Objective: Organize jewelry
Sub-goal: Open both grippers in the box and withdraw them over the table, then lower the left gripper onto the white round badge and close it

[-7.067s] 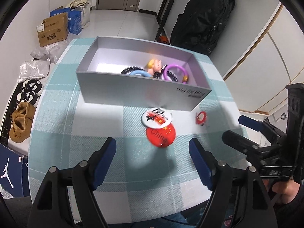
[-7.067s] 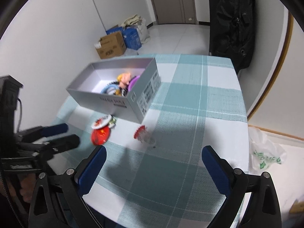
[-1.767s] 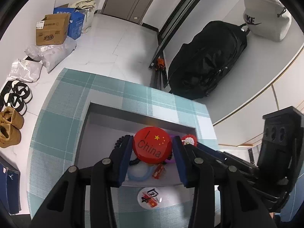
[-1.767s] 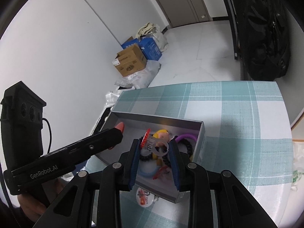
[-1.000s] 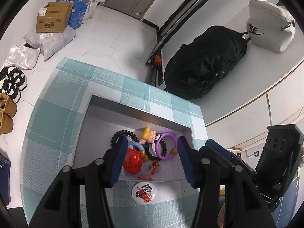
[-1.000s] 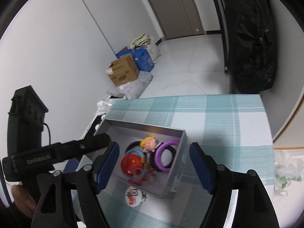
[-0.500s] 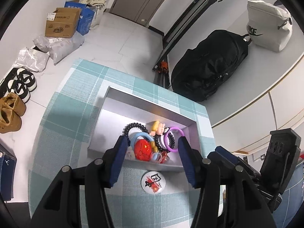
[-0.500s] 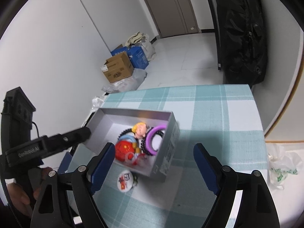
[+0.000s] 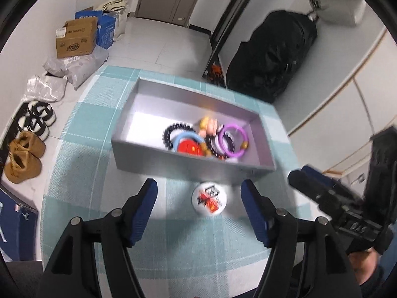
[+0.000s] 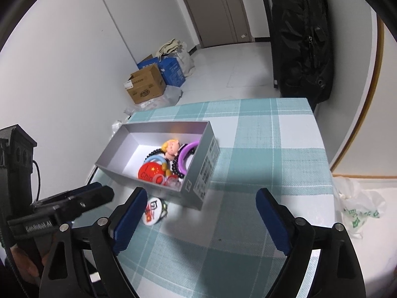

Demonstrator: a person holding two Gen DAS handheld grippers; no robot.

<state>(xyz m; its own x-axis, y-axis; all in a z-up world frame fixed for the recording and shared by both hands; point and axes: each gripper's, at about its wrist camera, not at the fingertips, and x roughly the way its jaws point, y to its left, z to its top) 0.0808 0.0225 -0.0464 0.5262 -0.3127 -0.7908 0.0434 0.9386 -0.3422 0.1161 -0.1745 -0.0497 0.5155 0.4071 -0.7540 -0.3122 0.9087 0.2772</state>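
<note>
Both tools are angling down over the checked tabletop [image 10: 260, 154]. The left tool [image 9: 198, 206], empty, is spreading its jaws wider around the white badge [image 9: 210, 198] lying just outside the grey box [image 9: 191, 166]. The right tool [image 10: 198, 221] is gaping wide too, empty, over bare cloth beside the box's short end. The red badge [image 10: 150, 170] is lying in the box among hair ties.

Cardboard box [image 9: 75, 38] on floor, black bag [image 9: 270, 54] against wall, brown boots [image 9: 23, 157], sneakers [image 9: 37, 119]
</note>
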